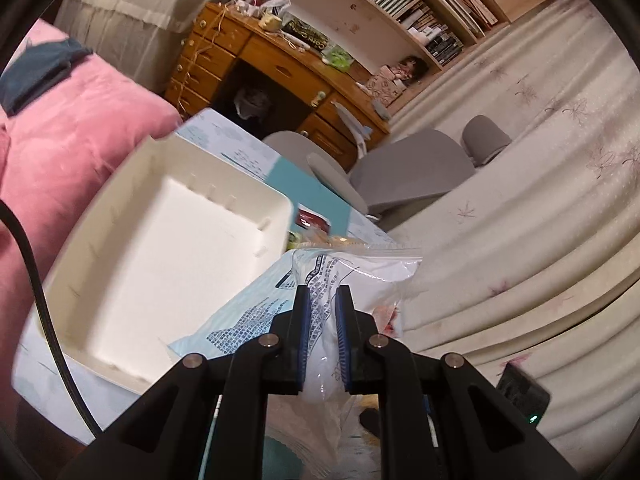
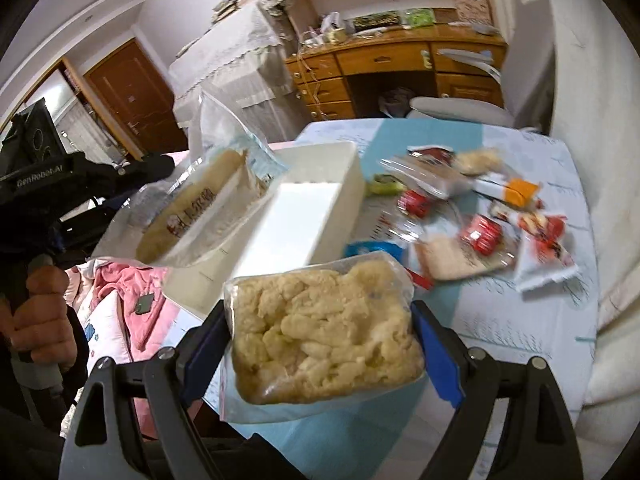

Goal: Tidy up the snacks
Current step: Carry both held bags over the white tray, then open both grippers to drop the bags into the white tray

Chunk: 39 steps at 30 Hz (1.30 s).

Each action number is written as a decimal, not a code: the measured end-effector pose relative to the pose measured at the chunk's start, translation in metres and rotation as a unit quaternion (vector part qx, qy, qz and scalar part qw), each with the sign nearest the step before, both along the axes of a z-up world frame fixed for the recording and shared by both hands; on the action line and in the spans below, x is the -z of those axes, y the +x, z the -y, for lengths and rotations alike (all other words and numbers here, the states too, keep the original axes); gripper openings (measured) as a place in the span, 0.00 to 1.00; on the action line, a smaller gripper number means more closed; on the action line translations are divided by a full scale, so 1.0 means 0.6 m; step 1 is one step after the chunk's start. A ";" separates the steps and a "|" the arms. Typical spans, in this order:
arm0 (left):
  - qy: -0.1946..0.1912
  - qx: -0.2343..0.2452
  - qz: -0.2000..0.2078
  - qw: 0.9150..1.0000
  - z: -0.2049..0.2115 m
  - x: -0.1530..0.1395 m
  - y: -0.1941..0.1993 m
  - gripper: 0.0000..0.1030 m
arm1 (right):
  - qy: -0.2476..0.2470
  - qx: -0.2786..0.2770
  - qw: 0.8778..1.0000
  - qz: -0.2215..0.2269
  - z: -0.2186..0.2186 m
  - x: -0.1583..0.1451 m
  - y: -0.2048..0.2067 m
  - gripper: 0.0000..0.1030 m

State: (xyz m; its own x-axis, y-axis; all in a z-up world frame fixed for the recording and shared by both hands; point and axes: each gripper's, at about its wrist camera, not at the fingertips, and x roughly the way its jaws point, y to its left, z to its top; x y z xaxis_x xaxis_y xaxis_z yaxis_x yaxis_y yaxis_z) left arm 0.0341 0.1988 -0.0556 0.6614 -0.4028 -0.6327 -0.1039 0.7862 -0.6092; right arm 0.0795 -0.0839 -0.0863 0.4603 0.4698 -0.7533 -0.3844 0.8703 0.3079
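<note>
Right now, through your left wrist camera, your left gripper (image 1: 323, 312) has its jaws drawn in as tight as they go on the thin plastic of a clear zip bag (image 1: 352, 280), pinching only film, with the printed side of the bag spilling off to the left below the fingers. Just beyond it the white bin (image 1: 120, 184) sits empty on the table (image 1: 248, 152), along the table's left edge next to the pink bedding (image 1: 80, 120); the bag hangs beside the bin's near right corner, not yet over its floor. Through your right wrist camera, your right gripper (image 2: 320, 320) stands wide, its two blue pads pressed on either side of a bag of pale puffed snacks (image 2: 324, 332), held off the table near its front edge. The bin lies ahead and to the left, your left-hand bag hovers above its left rim, and a scatter of small snack packets (image 2: 480, 216) lies toward the table's right edge. You seem to be at the loading step: two bags lifted, neither one placed. The next move calls for bringing one bag fully over the open bin and lowering it flat before letting go, then following with the other alongside. Mind that the left grip is on loose film, so the bag may swing or slip.
</note>
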 end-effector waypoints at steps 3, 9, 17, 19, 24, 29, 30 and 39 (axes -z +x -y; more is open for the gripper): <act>0.018 0.001 -0.004 1.000 -0.029 -0.003 -0.003 0.10 | -0.003 -0.007 1.000 -0.002 -0.036 -0.003 0.008 0.85; 0.033 0.007 -0.026 0.999 -0.083 0.008 0.007 0.10 | -0.008 -0.017 1.000 0.006 -0.106 -0.014 0.019 0.85; 0.068 0.023 -0.050 0.996 -0.141 0.020 0.036 0.12 | -0.008 -0.007 1.000 -0.007 -0.175 -0.009 0.041 0.87; 0.081 0.023 -0.057 0.995 -0.150 0.024 0.047 0.29 | -0.010 0.003 1.000 -0.018 -0.189 -0.001 0.047 0.90; 0.106 0.046 -0.075 0.990 -0.164 0.035 0.071 0.68 | 0.000 0.046 0.997 -0.057 -0.203 0.029 0.059 0.98; 0.118 0.089 -0.092 0.985 -0.162 0.053 0.089 0.75 | 0.003 0.089 0.993 -0.075 -0.208 0.047 0.056 1.00; 0.118 0.098 -0.095 0.984 -0.161 0.056 0.092 0.76 | 0.002 0.096 0.992 -0.077 -0.208 0.050 0.056 1.00; 0.107 0.152 -0.117 0.976 -0.136 0.091 0.103 0.79 | 0.006 0.147 0.986 -0.083 -0.202 0.061 0.029 1.00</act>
State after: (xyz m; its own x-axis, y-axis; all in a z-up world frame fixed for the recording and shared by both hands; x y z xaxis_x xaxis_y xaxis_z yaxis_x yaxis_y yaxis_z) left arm 0.0960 0.2803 -0.1105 0.3598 -0.4007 -0.8426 0.0376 0.9086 -0.4160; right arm 0.0968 0.0374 -0.1228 0.4492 0.3433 -0.8249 -0.0595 0.9327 0.3557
